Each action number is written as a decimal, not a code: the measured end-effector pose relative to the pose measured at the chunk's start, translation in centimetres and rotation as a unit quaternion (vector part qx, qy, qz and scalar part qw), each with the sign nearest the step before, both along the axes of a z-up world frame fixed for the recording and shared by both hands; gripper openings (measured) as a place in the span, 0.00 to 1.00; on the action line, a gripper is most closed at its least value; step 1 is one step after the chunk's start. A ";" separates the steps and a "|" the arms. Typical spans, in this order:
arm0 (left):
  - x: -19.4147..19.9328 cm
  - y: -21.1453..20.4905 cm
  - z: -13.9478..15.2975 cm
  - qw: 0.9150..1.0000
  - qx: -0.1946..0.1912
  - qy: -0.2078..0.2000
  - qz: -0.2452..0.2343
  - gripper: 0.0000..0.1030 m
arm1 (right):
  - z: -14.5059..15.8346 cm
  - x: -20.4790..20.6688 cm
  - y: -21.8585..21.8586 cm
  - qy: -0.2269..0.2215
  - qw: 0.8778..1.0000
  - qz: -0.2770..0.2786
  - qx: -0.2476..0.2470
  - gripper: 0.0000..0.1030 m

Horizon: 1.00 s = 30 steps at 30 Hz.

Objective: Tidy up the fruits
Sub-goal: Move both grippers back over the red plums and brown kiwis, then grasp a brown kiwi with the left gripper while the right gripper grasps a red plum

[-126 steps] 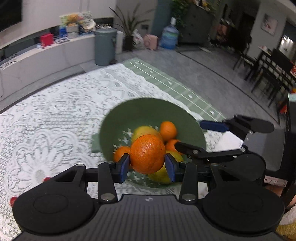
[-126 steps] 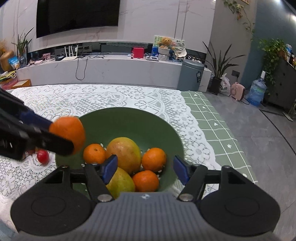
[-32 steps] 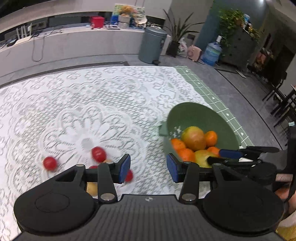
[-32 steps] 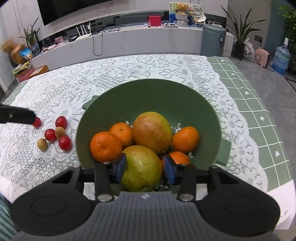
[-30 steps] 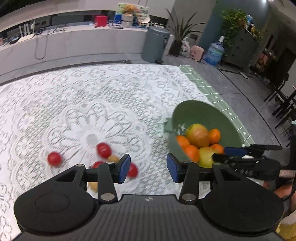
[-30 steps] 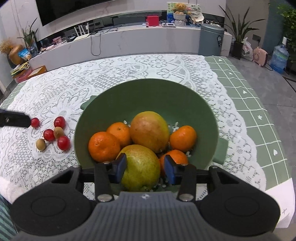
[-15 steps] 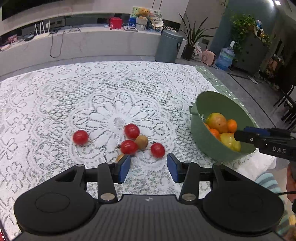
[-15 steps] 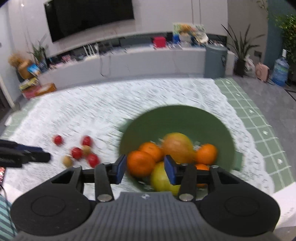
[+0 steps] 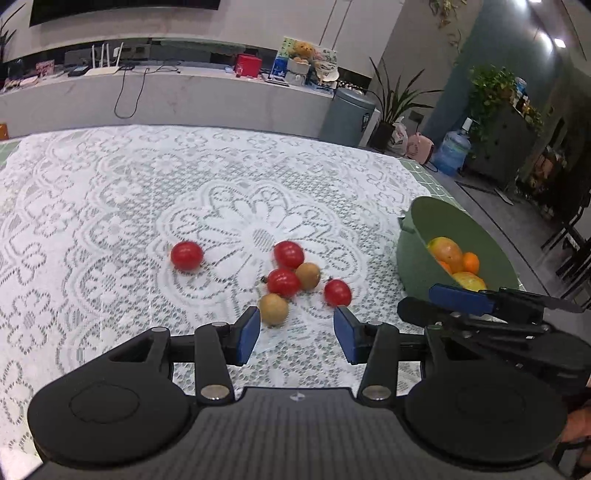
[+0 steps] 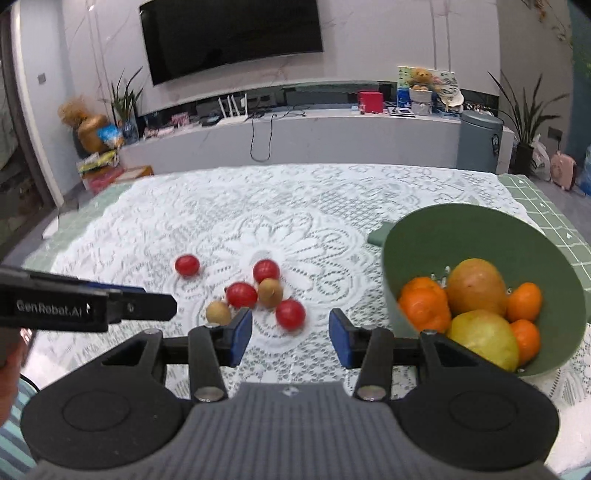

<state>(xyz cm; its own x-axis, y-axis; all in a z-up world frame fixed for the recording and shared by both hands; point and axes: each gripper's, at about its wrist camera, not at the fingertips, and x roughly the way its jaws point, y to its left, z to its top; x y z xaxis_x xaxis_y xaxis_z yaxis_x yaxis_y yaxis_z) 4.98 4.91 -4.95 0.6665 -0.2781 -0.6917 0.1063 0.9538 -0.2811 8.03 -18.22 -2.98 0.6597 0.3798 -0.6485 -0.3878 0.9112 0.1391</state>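
A green bowl (image 10: 480, 236) (image 9: 443, 225) on the right holds several oranges (image 10: 424, 304), a mango (image 10: 476, 286) and a yellow-green pear (image 10: 484, 338). Several red cherry tomatoes (image 9: 186, 255) (image 10: 290, 314) and two small brown fruits (image 9: 273, 309) (image 10: 270, 292) lie loose on the lace cloth left of the bowl. My left gripper (image 9: 295, 334) is open and empty, just short of the nearest brown fruit. My right gripper (image 10: 290, 341) is open and empty, just short of a tomato. The right gripper also shows in the left wrist view (image 9: 480, 306).
A white lace tablecloth (image 9: 110, 206) covers the table, with green checked cloth (image 10: 546, 199) at its right edge. Beyond the table stand a long white counter (image 10: 314, 136), a grey bin (image 10: 480, 140) and a TV (image 10: 229, 33).
The left gripper dropped its orange in the bowl, then both grippers swung left from the bowl to the loose small fruit. The right gripper's jaws have opened wider.
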 end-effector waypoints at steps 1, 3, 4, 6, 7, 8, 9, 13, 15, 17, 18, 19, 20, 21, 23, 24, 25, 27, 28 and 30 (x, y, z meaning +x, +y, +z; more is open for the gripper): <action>0.0 0.2 -0.3 1.000 -0.004 0.002 0.001 0.52 | -0.3 0.0 0.3 0.000 1.000 0.004 -0.003 0.46; 0.1 0.5 -0.9 1.000 -0.010 0.006 0.003 0.52 | -0.8 0.0 0.8 -0.003 1.000 0.011 -0.009 0.49; 0.1 0.6 -1.2 1.000 -0.011 0.009 0.004 0.52 | -1.0 0.0 1.1 -0.005 1.000 0.016 -0.013 0.49; 0.3 0.8 -1.8 1.000 -0.015 0.012 0.006 0.52 | -1.5 -0.2 1.7 -0.008 0.999 0.027 -0.024 0.49; 0.4 0.8 -2.0 1.000 -0.016 0.013 0.007 0.52 | -1.8 -0.1 2.0 -0.009 0.999 0.032 -0.032 0.49; 0.6 0.8 -2.2 1.000 -0.017 0.016 0.008 0.52 | -2.0 -0.1 2.3 -0.009 0.999 0.036 -0.040 0.49; 0.7 0.8 -2.5 1.000 -0.016 0.018 0.010 0.52 | -2.2 0.0 2.4 -0.009 0.998 0.038 -0.046 0.49; 1.3 0.3 -3.3 1.000 -0.005 0.021 0.011 0.52 | -3.1 0.7 2.9 -0.006 0.997 0.046 -0.058 0.49; 1.7 0.0 -3.7 1.000 -0.001 0.020 0.011 0.52 | -3.5 1.1 3.2 -0.008 0.997 0.048 -0.067 0.48; 2.1 -0.4 -4.0 1.000 0.010 0.019 0.011 0.51 | -3.8 1.6 3.4 -0.011 0.996 0.052 -0.074 0.45; 2.3 -0.5 -4.1 1.000 0.014 0.018 0.011 0.51 | -4.0 1.8 3.6 -0.012 0.996 0.054 -0.076 0.44; 2.5 -0.7 -4.2 1.000 0.017 0.017 0.011 0.50 | -4.1 2.1 3.7 -0.013 0.995 0.057 -0.079 0.42; 2.7 -0.8 -4.3 1.000 0.018 0.017 0.010 0.49 | -4.2 2.3 3.9 -0.015 0.995 0.059 -0.083 0.41; 2.9 -1.0 -4.4 1.000 0.019 0.017 0.009 0.49 | -4.3 2.5 4.0 -0.016 0.994 0.060 -0.086 0.41; 3.3 -1.3 -4.6 0.999 0.025 0.020 0.006 0.46 | -4.6 2.9 4.2 -0.018 0.994 0.061 -0.093 0.40; 3.5 -1.4 -4.7 0.999 0.029 0.021 0.008 0.46 | -4.7 3.1 4.2 -0.019 0.993 0.062 -0.095 0.39; 3.7 -1.4 -4.8 0.999 0.032 0.023 0.010 0.45 | -4.8 3.4 4.2 -0.018 0.993 0.062 -0.095 0.39; 4.2 -1.3 -5.1 0.999 0.031 0.029 0.013 0.44 | -4.9 3.7 4.3 -0.017 0.993 0.065 -0.093 0.37; 4.3 -1.2 -5.2 0.999 0.029 0.030 0.013 0.43 | -5.1 3.9 4.3 -0.016 0.993 0.067 -0.092 0.36; 4.5 -1.2 -5.3 0.999 0.027 0.031 0.013 0.42 | -5.3 4.1 4.4 -0.016 0.993 0.070 -0.091 0.34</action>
<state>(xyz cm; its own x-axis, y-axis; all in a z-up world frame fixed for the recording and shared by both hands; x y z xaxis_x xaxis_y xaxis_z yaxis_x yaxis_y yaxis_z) 9.49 3.72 -10.26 0.6283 -0.2232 -0.7453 0.0660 0.9698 -0.2348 12.17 -13.87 -8.27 0.6303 0.3477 -0.6941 -0.5143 0.8568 -0.0378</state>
